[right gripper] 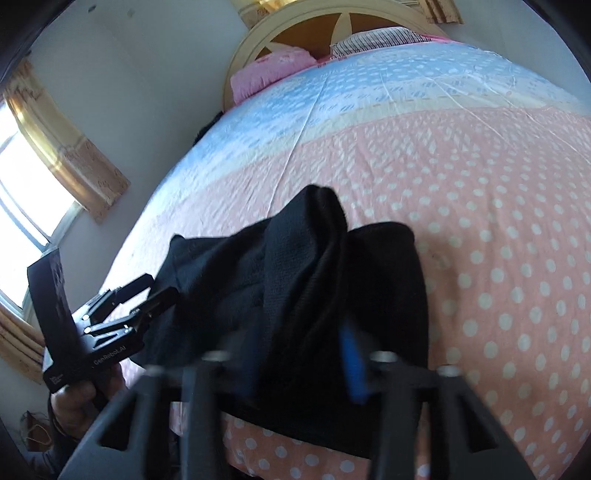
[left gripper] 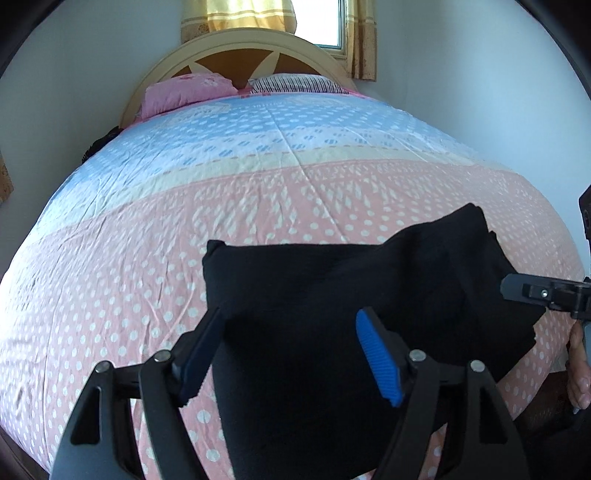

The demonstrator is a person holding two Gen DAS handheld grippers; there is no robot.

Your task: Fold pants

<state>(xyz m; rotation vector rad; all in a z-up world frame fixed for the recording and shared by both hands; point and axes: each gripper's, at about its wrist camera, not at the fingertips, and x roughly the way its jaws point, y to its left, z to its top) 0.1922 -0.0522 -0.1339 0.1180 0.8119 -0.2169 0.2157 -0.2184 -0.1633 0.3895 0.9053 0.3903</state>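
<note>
The black pants (left gripper: 332,314) lie folded in a bundle on the near end of the bed; they also show in the right wrist view (right gripper: 303,295), bunched with a raised fold. My left gripper (left gripper: 291,354) is open, its blue-padded fingers astride the near left part of the pants. My right gripper (right gripper: 299,365) is open, its fingers astride the near edge of the pants, the view blurred. The left gripper shows in the right wrist view (right gripper: 147,291) at the pants' left edge.
The bed has a pink and blue polka-dot cover (left gripper: 184,221). A pink pillow (left gripper: 188,90) and a striped pillow (left gripper: 295,83) lie by the headboard (left gripper: 236,51). A curtained window (left gripper: 325,22) is behind it. Another window (right gripper: 22,173) is on the left wall.
</note>
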